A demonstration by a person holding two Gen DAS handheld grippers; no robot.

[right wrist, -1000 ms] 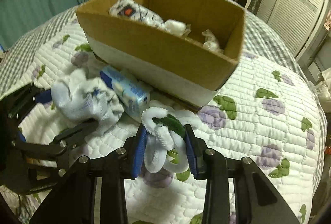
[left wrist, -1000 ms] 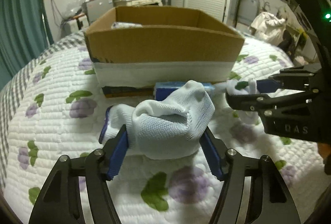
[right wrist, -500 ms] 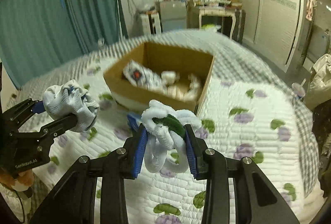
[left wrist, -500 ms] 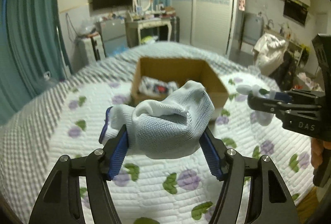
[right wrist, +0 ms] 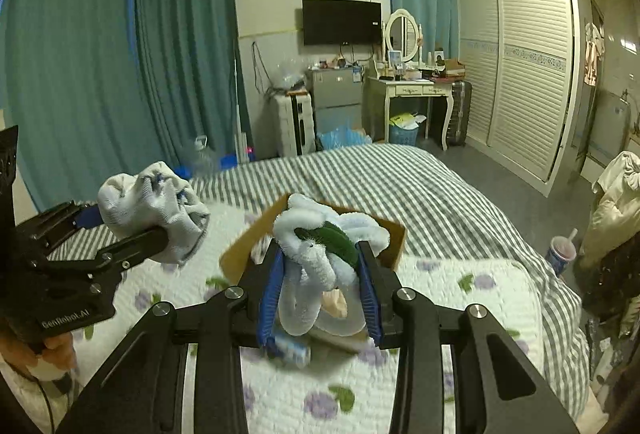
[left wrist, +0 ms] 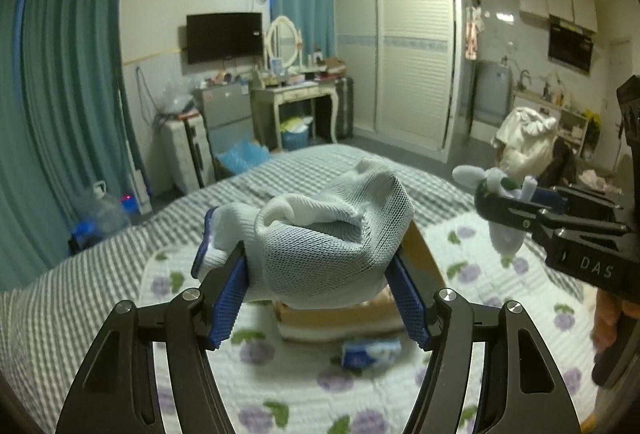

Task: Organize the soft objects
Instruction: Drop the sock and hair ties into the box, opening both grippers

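While both grippers hung above the bed [right wrist: 460, 218], the left gripper [left wrist: 320, 286] had its jaws clamped on a bunched white sock [left wrist: 332, 234]; the right gripper [right wrist: 320, 286] pinched a white fluffy toy [right wrist: 320, 250] with a green patch; below both, the cardboard box [right wrist: 394, 234] sat on the bed, a blue packet [left wrist: 370, 350] just before it.

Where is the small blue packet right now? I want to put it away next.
The blue packet lies on the floral quilt just in front of the cardboard box, low in the left wrist view, between that tool's fingers.
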